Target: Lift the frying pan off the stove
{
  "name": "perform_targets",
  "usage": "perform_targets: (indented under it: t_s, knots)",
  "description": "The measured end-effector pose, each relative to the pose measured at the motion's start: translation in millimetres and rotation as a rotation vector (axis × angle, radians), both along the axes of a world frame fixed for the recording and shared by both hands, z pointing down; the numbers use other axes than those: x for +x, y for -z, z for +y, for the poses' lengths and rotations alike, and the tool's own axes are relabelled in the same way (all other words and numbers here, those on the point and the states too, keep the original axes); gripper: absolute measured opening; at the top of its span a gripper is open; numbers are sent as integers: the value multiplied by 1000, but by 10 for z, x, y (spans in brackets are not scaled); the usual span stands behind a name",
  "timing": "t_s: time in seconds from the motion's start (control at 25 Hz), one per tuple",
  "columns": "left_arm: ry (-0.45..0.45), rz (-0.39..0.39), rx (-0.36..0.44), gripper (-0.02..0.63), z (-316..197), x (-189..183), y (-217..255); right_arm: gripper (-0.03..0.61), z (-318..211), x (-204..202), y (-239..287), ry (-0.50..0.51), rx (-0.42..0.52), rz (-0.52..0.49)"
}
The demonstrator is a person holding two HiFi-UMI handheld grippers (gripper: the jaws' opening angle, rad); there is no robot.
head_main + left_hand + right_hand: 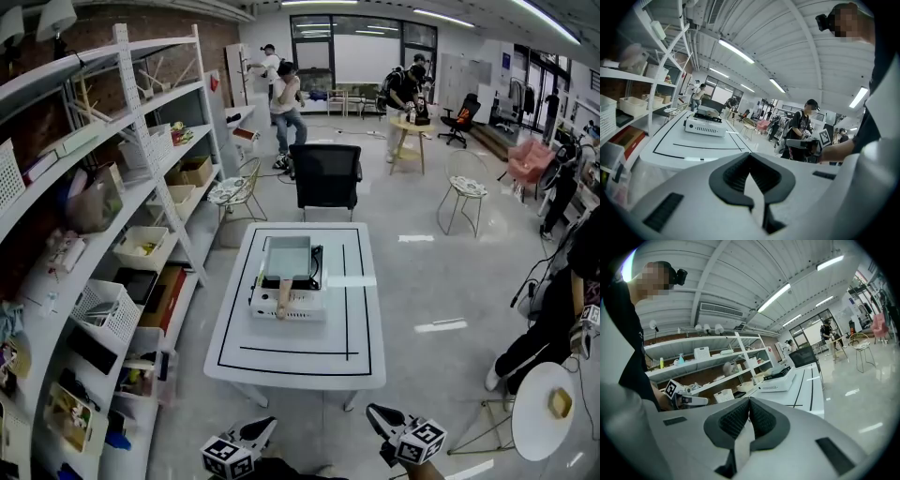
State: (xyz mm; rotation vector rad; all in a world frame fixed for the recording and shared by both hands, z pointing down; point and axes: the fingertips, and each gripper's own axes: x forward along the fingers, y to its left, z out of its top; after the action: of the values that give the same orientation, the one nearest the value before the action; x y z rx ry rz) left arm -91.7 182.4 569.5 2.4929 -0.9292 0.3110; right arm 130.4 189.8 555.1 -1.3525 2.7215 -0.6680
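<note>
One frying pan (288,258) sits on one stove (300,306), mid-frame on one white table (366,356), two grippers at bottom edge, left gripper (262,427) and right gripper (377,414) both closed, empty, one black chair (325,173) beyond, shelves (141,112) at left.

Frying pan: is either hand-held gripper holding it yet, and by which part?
Nothing is held. The left hand-held gripper and the right hand-held gripper are shut and empty, short of the table. The frying pan sits on the stove, handle untouched.

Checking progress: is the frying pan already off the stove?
No, the frying pan rests on top of the stove in the middle of the table.
</note>
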Motion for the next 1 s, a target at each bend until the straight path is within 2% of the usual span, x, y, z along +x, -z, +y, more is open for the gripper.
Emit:
perform_targets:
  t_s: [0.32, 0.56, 0.72, 1.0]
  knots:
    - [1, -38, 42, 8, -193, 90, 70, 25, -183, 124, -51, -3, 2, 0]
    - [-14, 34, 54, 8, -625, 224, 131, 25, -468, 217, -49, -38, -12, 23]
    - [-43, 34, 64, 8, -978, 247, 123, 25, -749, 241, 22, -77, -8, 5]
    - [-73, 65, 82, 8, -1578, 188, 212, 25, -1296, 138, 75, -94, -5, 53]
